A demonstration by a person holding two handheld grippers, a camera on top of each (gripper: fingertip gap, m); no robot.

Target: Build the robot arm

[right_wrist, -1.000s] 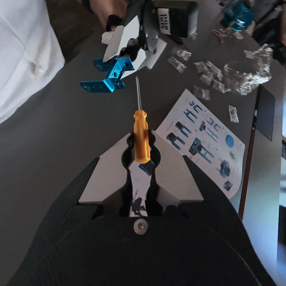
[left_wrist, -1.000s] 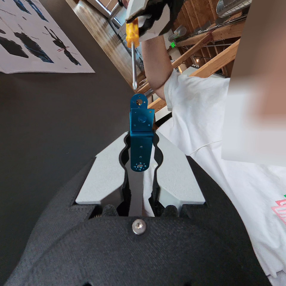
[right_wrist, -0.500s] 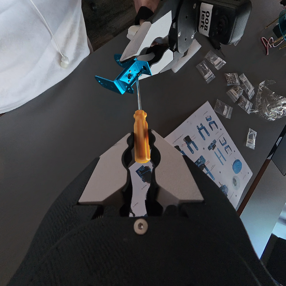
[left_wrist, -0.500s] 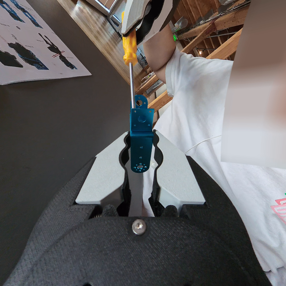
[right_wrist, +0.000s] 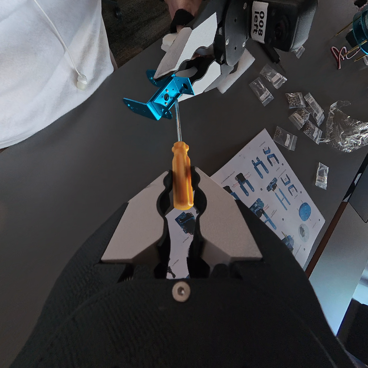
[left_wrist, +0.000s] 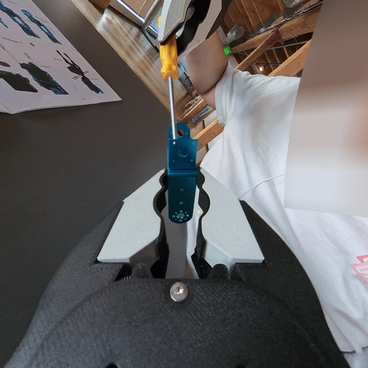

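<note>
My left gripper [left_wrist: 181, 171] is shut on a blue metal bracket assembly [left_wrist: 180, 179] and holds it above the dark table. It also shows in the right wrist view [right_wrist: 179, 77], with the bracket [right_wrist: 159, 99] in its jaws. My right gripper [right_wrist: 181, 171] is shut on the orange handle of a screwdriver [right_wrist: 182, 179]. The screwdriver's metal shaft [right_wrist: 177, 119] points at the bracket and its tip touches the bracket's perforated face. In the left wrist view the screwdriver [left_wrist: 169, 59] comes down from above, its tip at a corner hole of the bracket.
A printed instruction sheet [right_wrist: 278, 195] lies on the dark table [right_wrist: 79, 179] to the right. Several small clear bags of hardware [right_wrist: 298, 111] and crumpled plastic wrap [right_wrist: 348, 131] lie behind it. A person in a white shirt [left_wrist: 278, 159] is close by. The table edge [right_wrist: 326, 239] is on the right. One gripper's finger ends stand about 12 centimeters off the other's.
The screwdriver has moved forward until its tip reached the bracket. The two grippers have come closer together.
</note>
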